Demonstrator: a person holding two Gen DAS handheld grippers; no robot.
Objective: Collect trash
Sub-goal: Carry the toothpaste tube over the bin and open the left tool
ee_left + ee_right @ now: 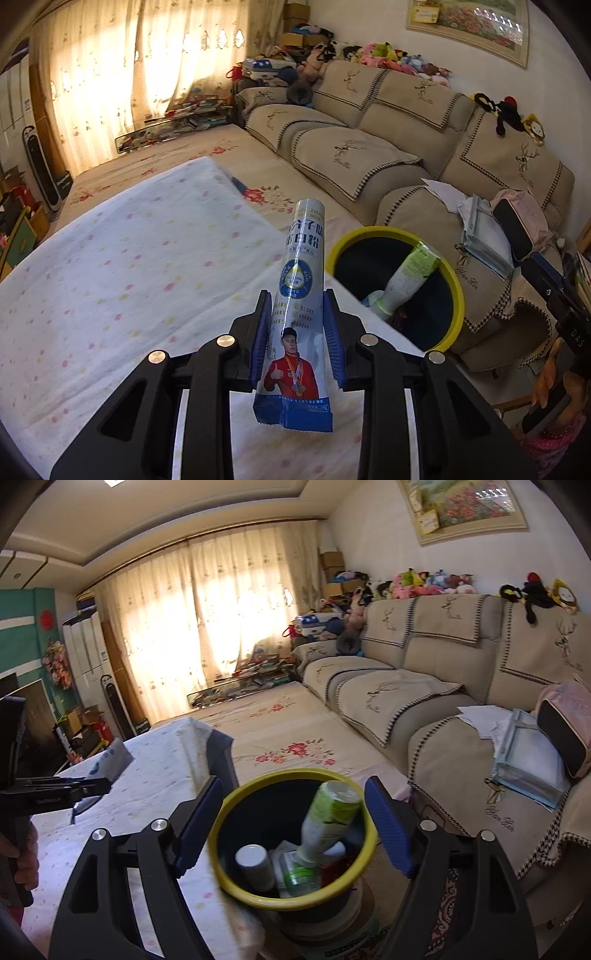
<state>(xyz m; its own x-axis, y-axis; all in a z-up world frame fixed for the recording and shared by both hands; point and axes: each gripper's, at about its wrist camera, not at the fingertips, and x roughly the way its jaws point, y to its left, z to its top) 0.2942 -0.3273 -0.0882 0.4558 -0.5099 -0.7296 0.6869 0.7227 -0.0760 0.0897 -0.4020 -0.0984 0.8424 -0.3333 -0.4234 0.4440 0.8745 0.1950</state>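
The left gripper pinches a tall powder sachet above the table, near the yellow-rimmed bin. The right gripper gapes empty. Released early, the light sachet could flutter past the rim

Both the left gripper and the right gripper have black angular linkage arms, round silver screws at the joints, and ribbed blue fingers.
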